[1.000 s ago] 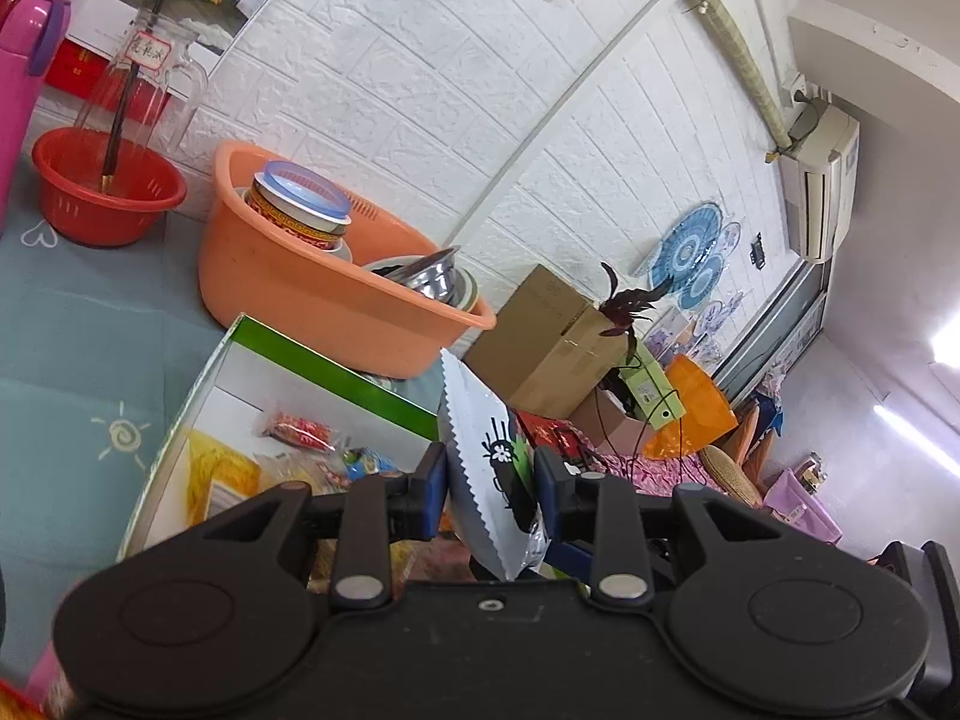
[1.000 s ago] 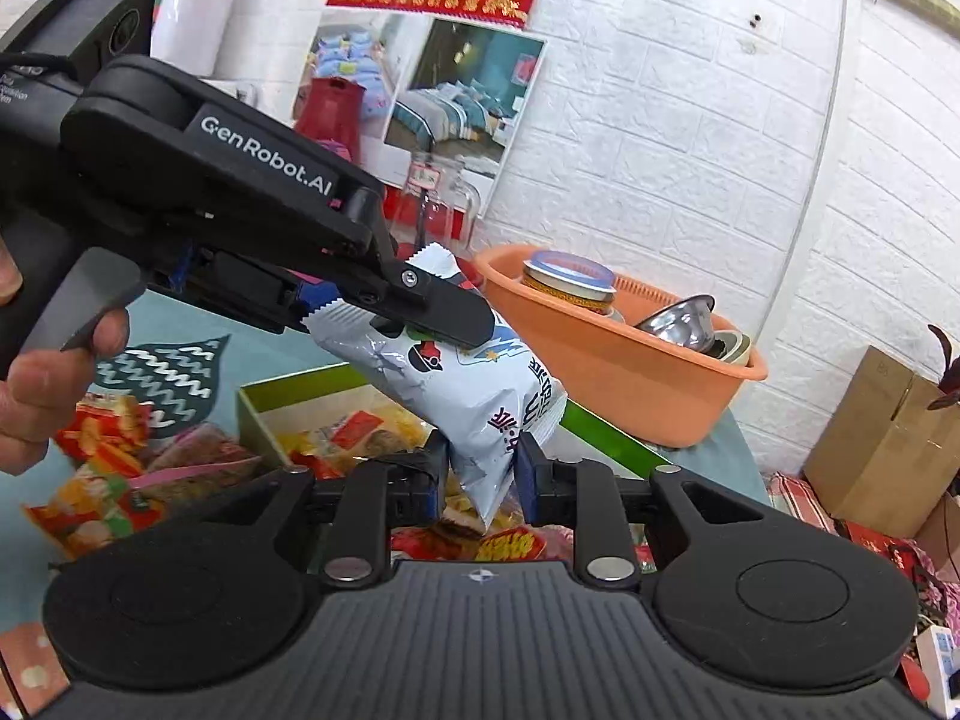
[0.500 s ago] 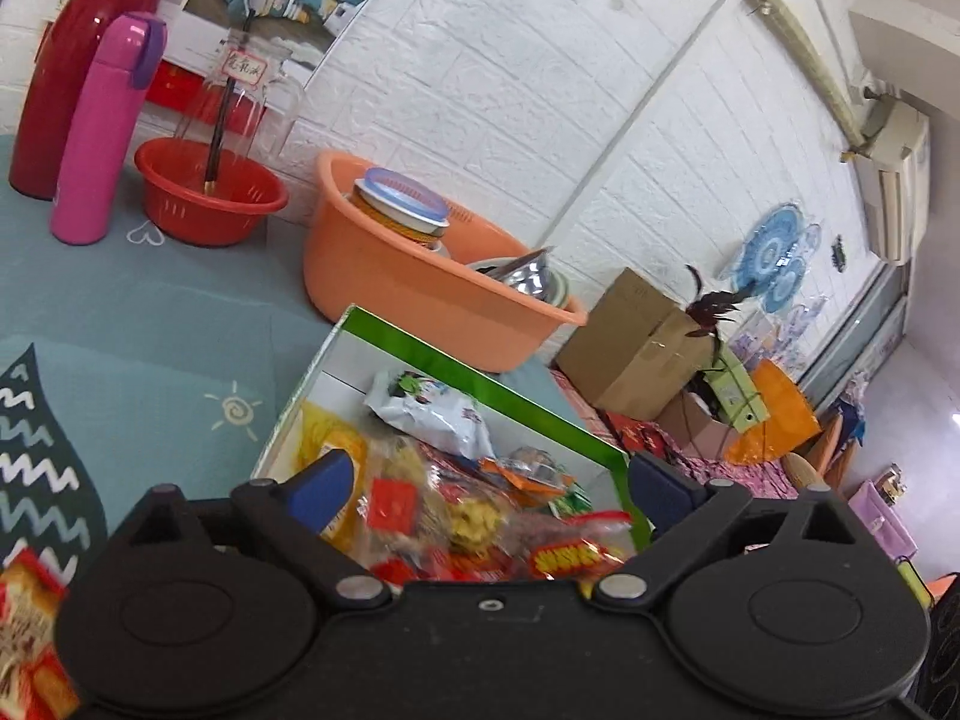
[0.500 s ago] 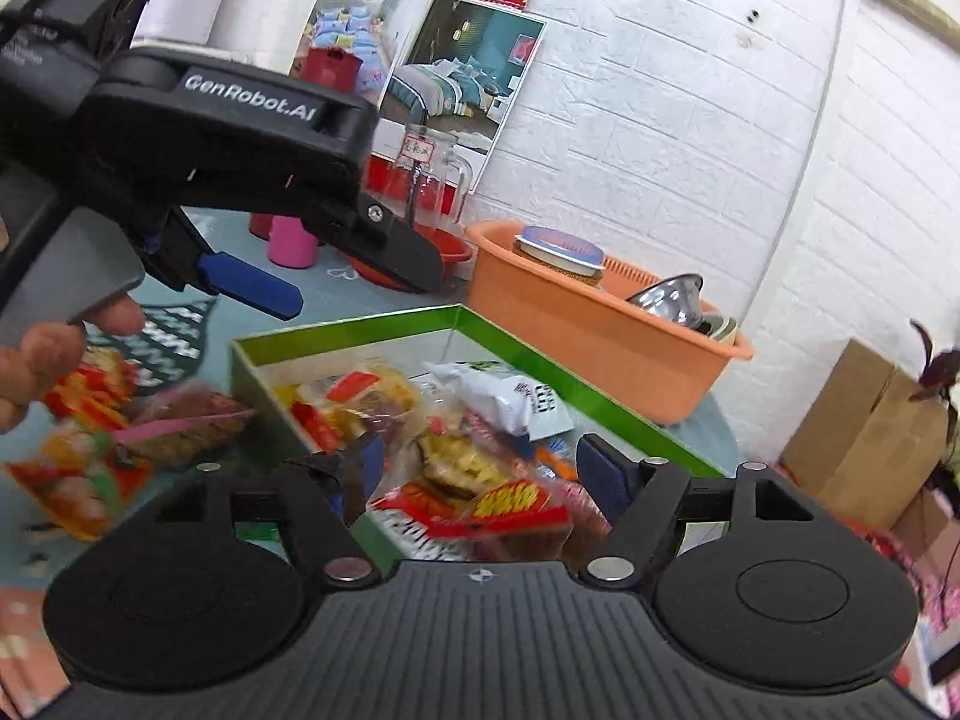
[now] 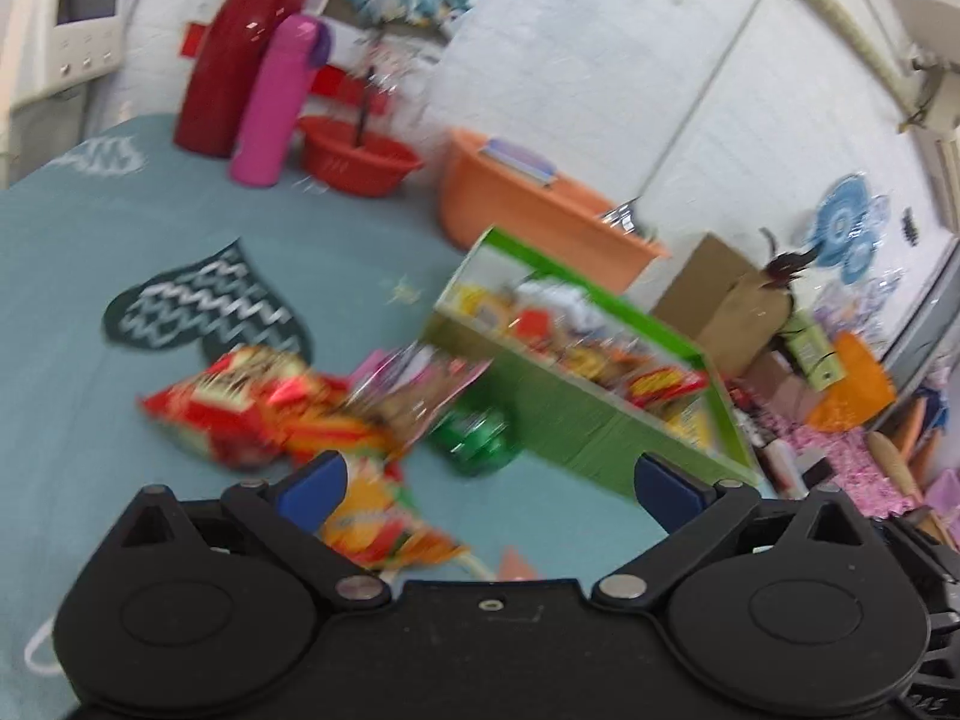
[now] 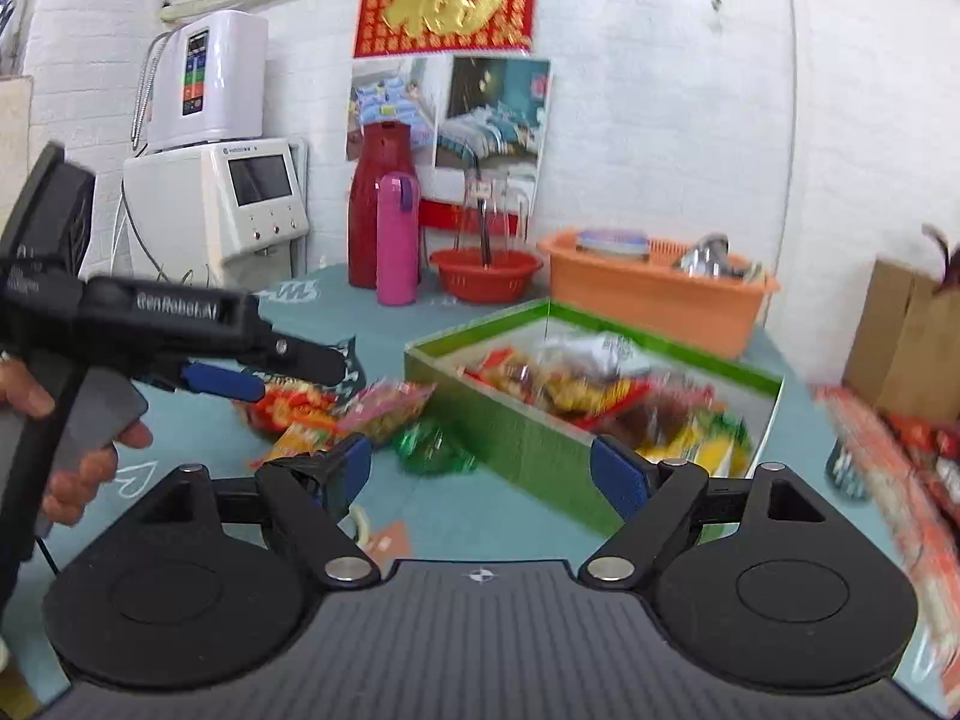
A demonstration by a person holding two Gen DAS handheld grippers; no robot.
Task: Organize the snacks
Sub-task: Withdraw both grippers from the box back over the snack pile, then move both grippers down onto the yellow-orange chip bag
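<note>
My left tongs [image 5: 489,483] are spread wide with nothing between the pads, and my right tongs [image 6: 480,468] are released too, empty. The green box [image 6: 528,438] sits on the teal bench [image 5: 120,300], already heaped with snack packets [image 6: 600,384]. Loose snack bags [image 5: 258,408] lie on the bench just beside the box's near wall, with a green packet [image 5: 477,441] against it. An orange basin [image 6: 654,294] stands behind the box.

Snack bags [image 5: 252,408] look like glossy crinkly plastic film, and the green box [image 6: 528,438] is matt cardboard. The table cover [image 5: 90,276] is matt teal cloth; the orange basin [image 6: 654,300] is smooth plastic.
</note>
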